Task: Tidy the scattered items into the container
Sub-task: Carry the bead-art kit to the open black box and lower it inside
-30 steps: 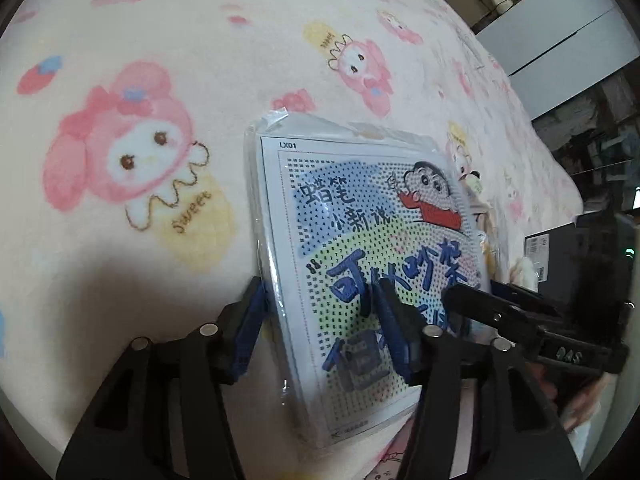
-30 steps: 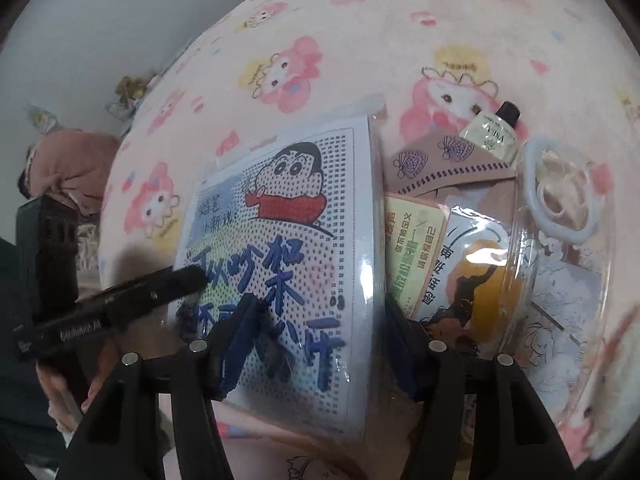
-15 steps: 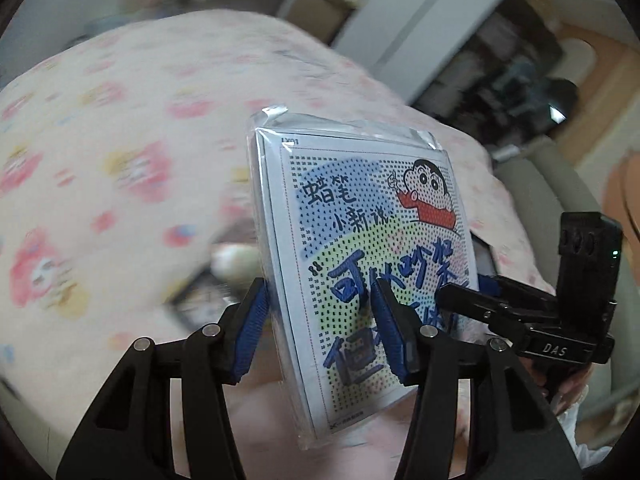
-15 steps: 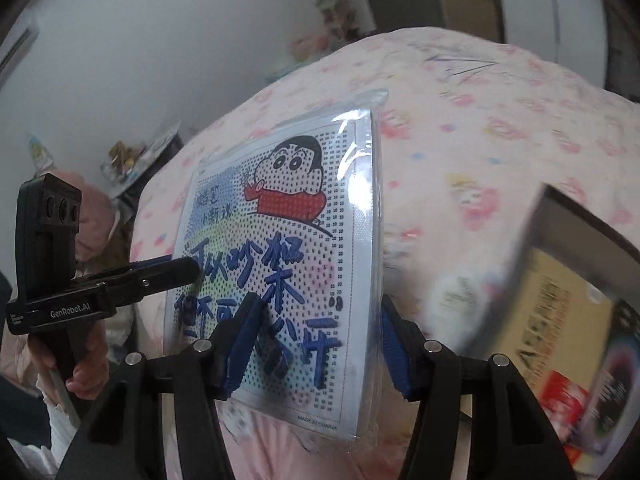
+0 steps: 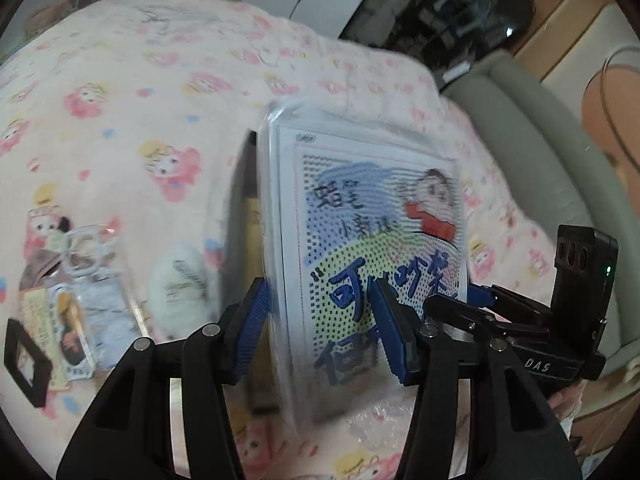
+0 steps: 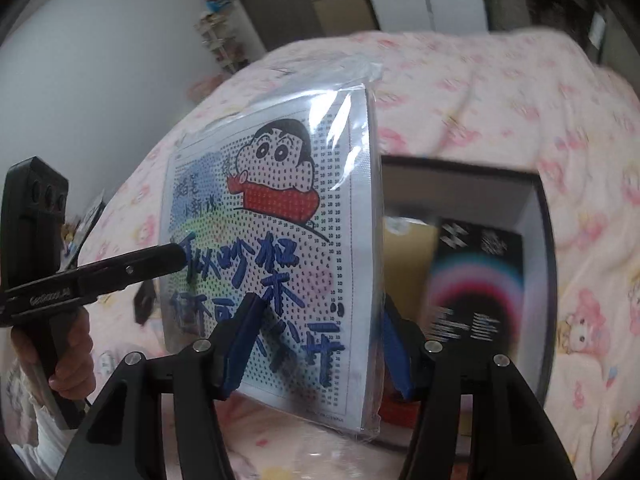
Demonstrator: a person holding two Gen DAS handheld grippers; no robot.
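Above the bed (image 6: 500, 92), both claws, left (image 5: 320, 328) and right (image 6: 316, 344), pinch the bagged picture pack (image 6: 280, 248), now swung beside the open box (image 6: 536, 240) (apparently clear of its rim).

Left hand-held gripper (image 5: 316, 332) clamps the bottom edge of the plastic-wrapped cartoon packet (image 5: 368, 256), held upright above the bed (image 5: 160, 80). Right hand-held gripper (image 5: 452, 300) grips the same packet from 3 o'clock. Dark box edge (image 5: 240, 216) just behind it. Loose packets (image 5: 76, 304) and a white fluffy thing (image 5: 180, 280) at 9 o'clock.
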